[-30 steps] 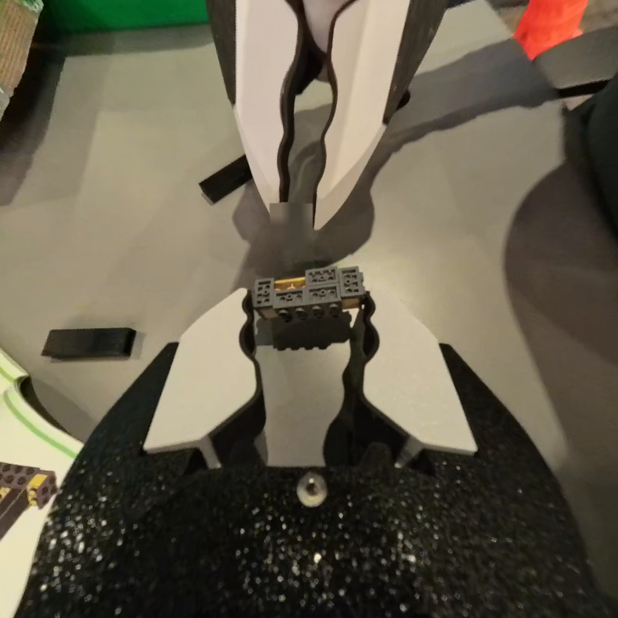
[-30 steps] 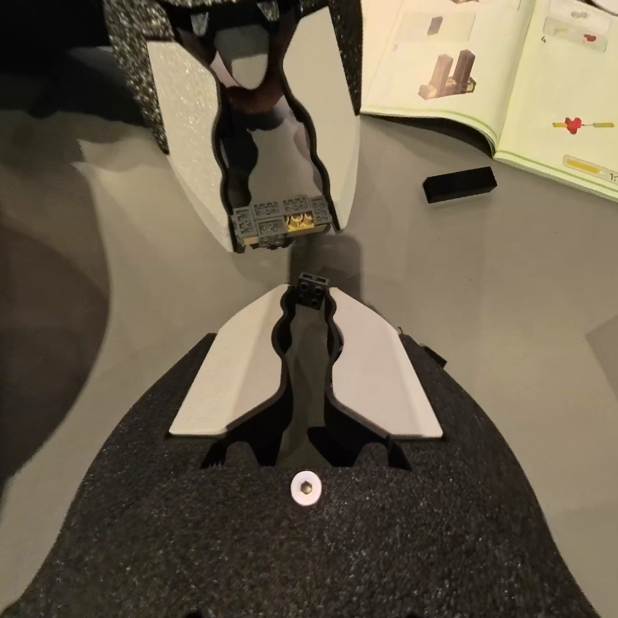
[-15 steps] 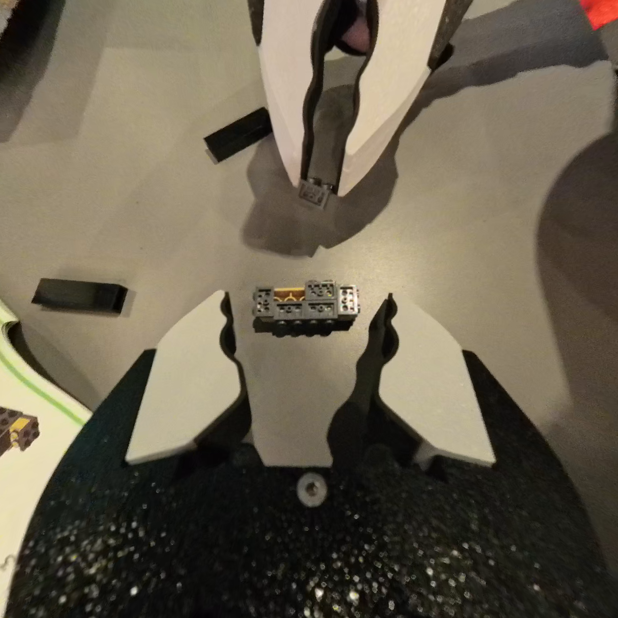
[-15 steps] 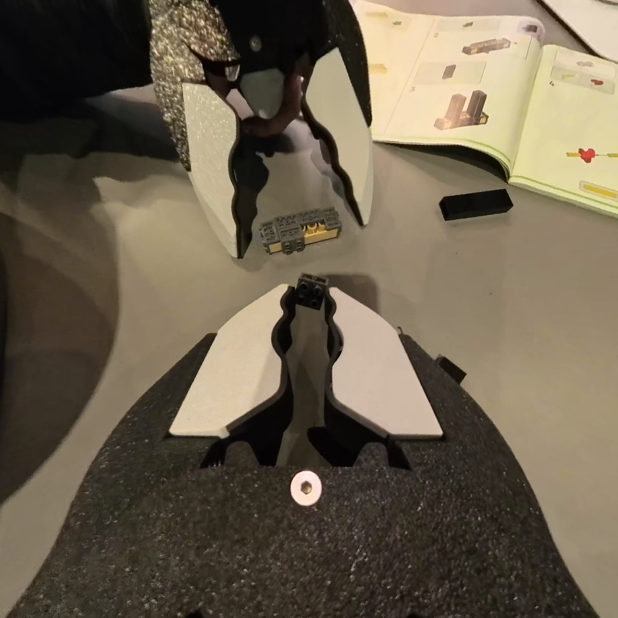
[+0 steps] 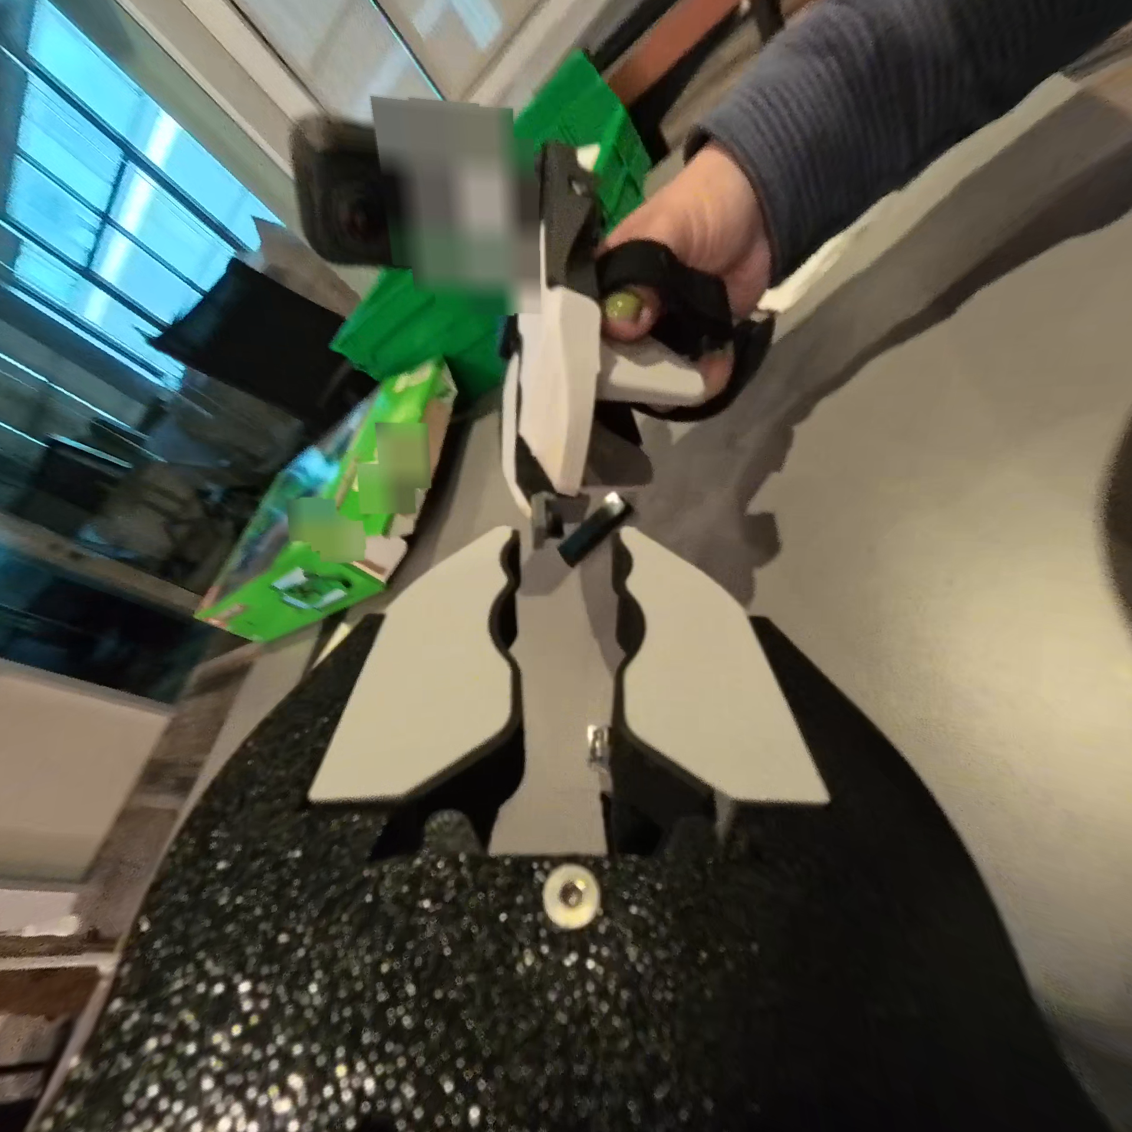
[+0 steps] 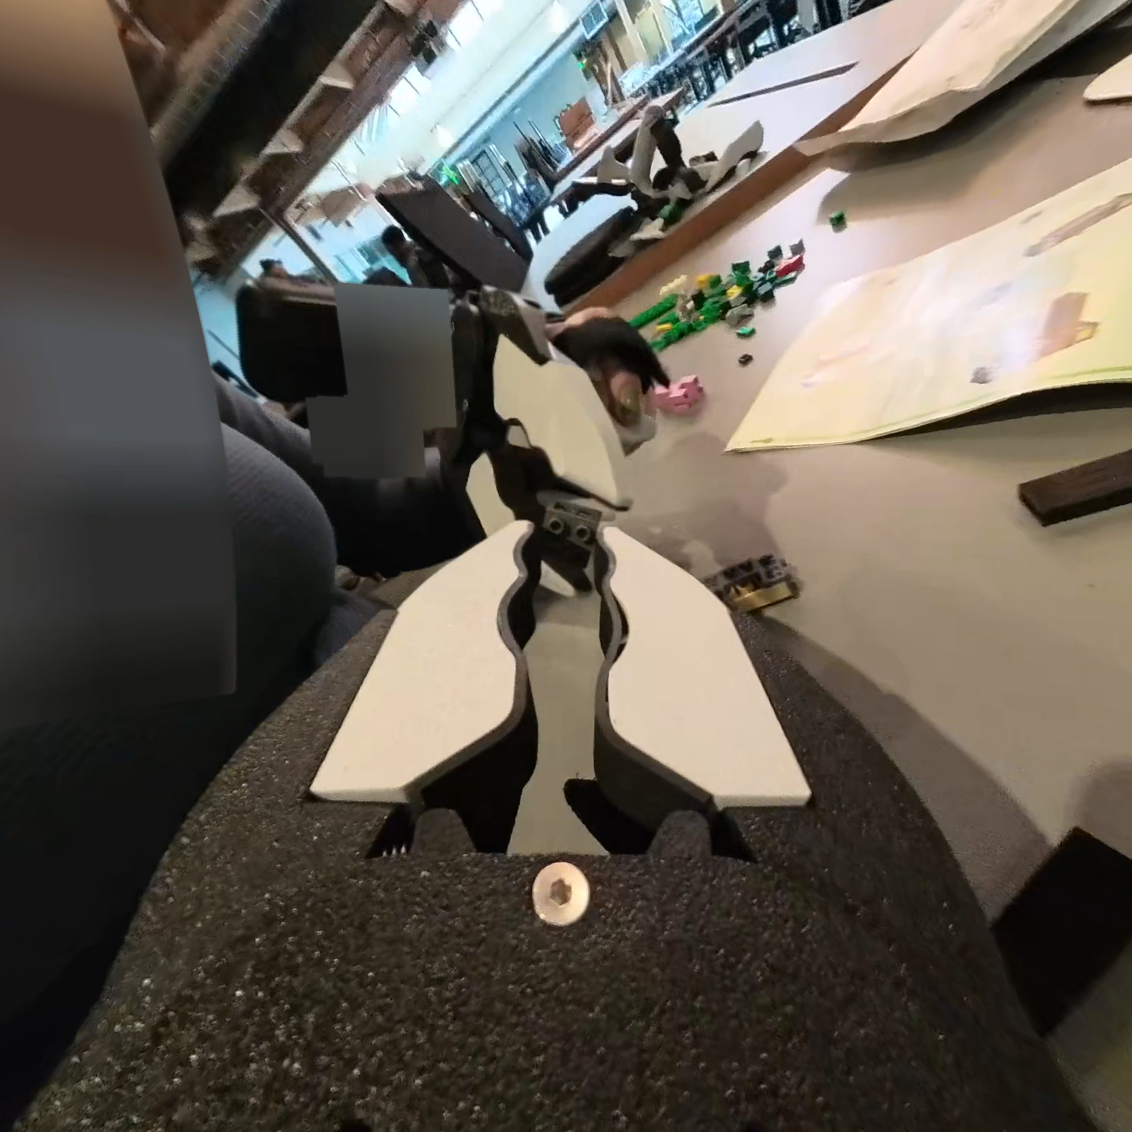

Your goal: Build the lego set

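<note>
My right gripper (image 6: 566,539) is shut on a small dark grey brick (image 6: 573,528), held at its fingertips just above the grey table (image 6: 857,551). My left gripper (image 5: 563,539) is open with a narrow gap and holds nothing. The two grippers meet tip to tip. In the left wrist view the right gripper (image 5: 539,511) is edge-on, with the small brick (image 5: 542,520) by my left fingertip. In the right wrist view the left gripper (image 6: 588,499) is just above the brick. The grey and tan assembly (image 6: 756,582) lies on the table right of my right gripper.
A black plate (image 5: 591,530) lies beyond my left fingertips; another (image 6: 1078,490) is at far right. An open instruction booklet (image 6: 919,355), a pink piece (image 6: 680,395) and a pile of green bricks (image 6: 723,294) lie farther back. A green box (image 5: 318,551) and green crate (image 5: 576,122) stand on the left.
Both grippers tilted from looking down to nearly level with the table. The left gripper let go of the assembly, left it on the table and narrowed its jaws. The right still holds the small brick.
</note>
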Available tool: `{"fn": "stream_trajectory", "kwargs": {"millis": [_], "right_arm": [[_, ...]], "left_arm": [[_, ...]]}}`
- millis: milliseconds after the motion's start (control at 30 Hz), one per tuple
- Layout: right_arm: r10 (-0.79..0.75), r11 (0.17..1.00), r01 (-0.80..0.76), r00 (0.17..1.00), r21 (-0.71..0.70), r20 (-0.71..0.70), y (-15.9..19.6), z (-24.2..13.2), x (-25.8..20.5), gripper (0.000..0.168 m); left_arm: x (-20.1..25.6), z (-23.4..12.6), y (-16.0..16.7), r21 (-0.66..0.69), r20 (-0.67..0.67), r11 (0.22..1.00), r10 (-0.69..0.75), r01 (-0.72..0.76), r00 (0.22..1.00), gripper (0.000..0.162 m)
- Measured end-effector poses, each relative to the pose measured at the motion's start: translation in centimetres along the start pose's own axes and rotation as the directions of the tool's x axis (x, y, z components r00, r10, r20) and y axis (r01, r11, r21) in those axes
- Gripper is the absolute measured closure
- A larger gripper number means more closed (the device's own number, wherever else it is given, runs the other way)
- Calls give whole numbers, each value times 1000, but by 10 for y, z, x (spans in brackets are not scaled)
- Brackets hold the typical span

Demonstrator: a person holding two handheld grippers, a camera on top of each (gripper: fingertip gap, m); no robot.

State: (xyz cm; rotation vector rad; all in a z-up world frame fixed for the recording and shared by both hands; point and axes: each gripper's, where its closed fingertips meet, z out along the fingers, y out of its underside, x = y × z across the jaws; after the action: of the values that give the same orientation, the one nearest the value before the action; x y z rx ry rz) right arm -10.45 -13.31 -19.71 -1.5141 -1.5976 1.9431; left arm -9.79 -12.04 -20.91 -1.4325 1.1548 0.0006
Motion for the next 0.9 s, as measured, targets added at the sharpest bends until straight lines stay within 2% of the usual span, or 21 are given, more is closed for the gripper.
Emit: {"fn": "stream_trajectory", "kwargs": {"millis": [100,400,533,733,800,900], "right_arm": [[24,1000,-24,999,12,29,-1,0,-6,152],[61,996,-66,994,56,89,-6,-6,-14,153],[73,995,-80,991,66,109,-8,-8,-17,153],[71,995,-78,992,69,103,-8,-6,-17,152],[-2,997,-2,998,75,58,-8,-8,-15,150],[-200,975,200,980,91,-14,-17,-17,-21,145]], "left_arm": [[-3,0,-15,63,53,998,21,-24,998,146],[-9,-7,-25,97,124,994,32,-45,992,142],[-9,-11,-29,123,100,992,17,-29,995,154],[-11,-9,-31,122,97,992,-10,-2,995,158],[-10,-8,-29,111,53,992,-74,68,996,158],[-7,-11,-32,137,-45,970,-198,203,979,158]]}}
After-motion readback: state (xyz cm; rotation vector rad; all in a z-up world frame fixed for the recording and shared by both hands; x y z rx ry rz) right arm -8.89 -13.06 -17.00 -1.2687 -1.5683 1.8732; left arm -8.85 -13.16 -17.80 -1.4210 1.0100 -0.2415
